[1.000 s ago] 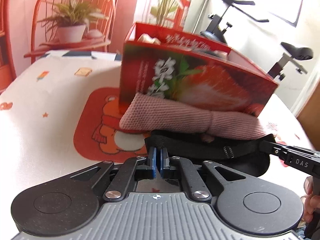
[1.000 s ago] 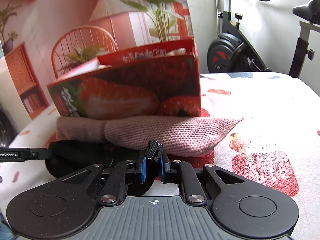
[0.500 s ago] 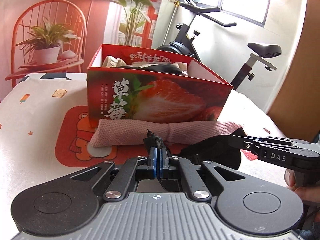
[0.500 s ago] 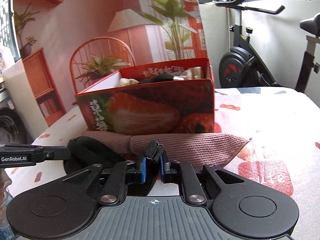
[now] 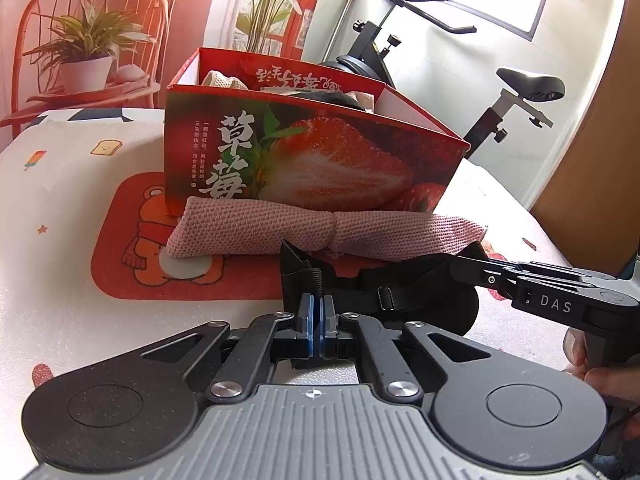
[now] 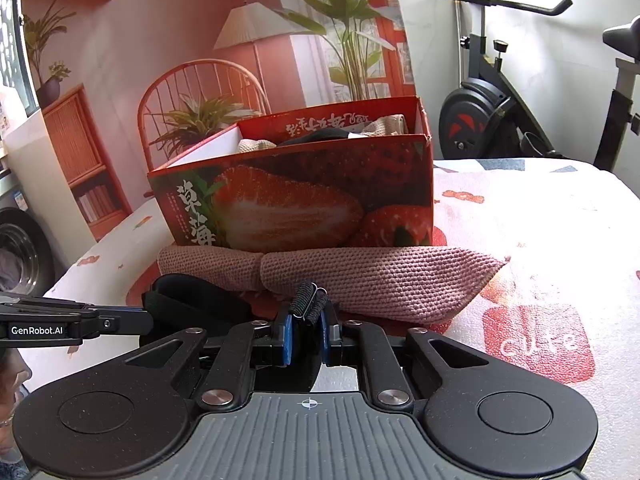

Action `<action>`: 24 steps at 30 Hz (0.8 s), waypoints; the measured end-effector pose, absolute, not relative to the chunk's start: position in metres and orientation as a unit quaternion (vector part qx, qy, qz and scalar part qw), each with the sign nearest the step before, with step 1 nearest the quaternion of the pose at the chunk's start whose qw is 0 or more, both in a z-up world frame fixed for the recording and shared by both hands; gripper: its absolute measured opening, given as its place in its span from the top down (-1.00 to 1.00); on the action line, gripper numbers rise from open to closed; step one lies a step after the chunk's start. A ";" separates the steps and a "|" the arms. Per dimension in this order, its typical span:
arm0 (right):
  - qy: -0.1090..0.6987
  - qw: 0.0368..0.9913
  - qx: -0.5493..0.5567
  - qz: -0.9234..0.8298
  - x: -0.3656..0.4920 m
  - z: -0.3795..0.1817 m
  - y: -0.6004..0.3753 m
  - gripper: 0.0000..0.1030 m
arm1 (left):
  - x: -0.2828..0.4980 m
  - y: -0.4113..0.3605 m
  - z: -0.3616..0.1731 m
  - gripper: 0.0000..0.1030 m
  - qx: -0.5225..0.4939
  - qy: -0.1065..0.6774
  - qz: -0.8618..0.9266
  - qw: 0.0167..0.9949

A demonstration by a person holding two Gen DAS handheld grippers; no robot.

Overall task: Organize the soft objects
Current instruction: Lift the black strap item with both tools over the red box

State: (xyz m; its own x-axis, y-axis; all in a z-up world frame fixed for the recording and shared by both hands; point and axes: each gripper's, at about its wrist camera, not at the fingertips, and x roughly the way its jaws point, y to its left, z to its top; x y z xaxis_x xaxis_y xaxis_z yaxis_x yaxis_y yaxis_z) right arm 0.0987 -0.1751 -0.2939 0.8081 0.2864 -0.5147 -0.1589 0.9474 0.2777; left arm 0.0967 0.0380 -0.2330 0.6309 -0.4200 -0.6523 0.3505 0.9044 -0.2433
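Observation:
A black soft mask point(image 5: 448, 304) with an elastic strap point(image 5: 384, 294) hangs between my two grippers just above the table. My left gripper point(image 5: 318, 312) is shut on one end of the strap. My right gripper point(image 6: 307, 320) is shut on a bunched loop of the same strap point(image 6: 306, 298). In the right wrist view the mask point(image 6: 192, 300) hangs at the left, by the left gripper point(image 6: 146, 322). A rolled pink knitted cloth point(image 5: 300, 228) point(image 6: 380, 276) lies against the front of the red strawberry box point(image 5: 320, 160) point(image 6: 300, 200), just beyond the mask.
The box holds beige cloths point(image 5: 218, 78) and something black. It stands on an orange bear mat point(image 5: 132, 248) on the white patterned table point(image 6: 540, 220). An exercise bike point(image 6: 500, 112) stands behind the table. A person's hand point(image 5: 600, 376) holds the right gripper's handle.
Both grippers have drawn back from the box and risen slightly, taking the black mask off the pink cloth's edge. The inside of the box now shows. Both stay shut.

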 end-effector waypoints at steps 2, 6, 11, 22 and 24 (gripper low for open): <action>0.287 0.944 0.111 0.118 0.099 -0.294 -0.175 0.77 | 0.097 0.038 -0.233 0.93 -0.047 0.374 -0.215 0.901; 0.288 0.944 0.111 0.118 0.100 -0.294 -0.175 0.76 | 0.096 0.037 -0.234 0.93 -0.047 0.374 -0.218 0.900; 0.289 0.943 0.110 0.120 0.100 -0.294 -0.174 0.76 | 0.098 0.036 -0.235 0.93 -0.045 0.378 -0.220 0.898; 0.267 0.951 0.101 0.121 0.099 -0.285 -0.176 0.77 | 0.098 0.048 -0.222 0.96 -0.066 0.341 -0.206 0.915; 0.250 0.955 0.105 0.123 0.099 -0.275 -0.180 0.77 | 0.100 0.055 -0.211 0.96 -0.084 0.328 -0.202 0.919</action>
State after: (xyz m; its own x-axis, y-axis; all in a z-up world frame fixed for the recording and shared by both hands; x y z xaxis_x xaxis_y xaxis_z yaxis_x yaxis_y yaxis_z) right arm 0.0990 -0.1804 -0.2751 0.8445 0.2880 -0.4515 -0.1830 0.9475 0.2621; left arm 0.1004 0.0552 -0.2107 0.7040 -0.4253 -0.5688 0.3157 0.9048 -0.2858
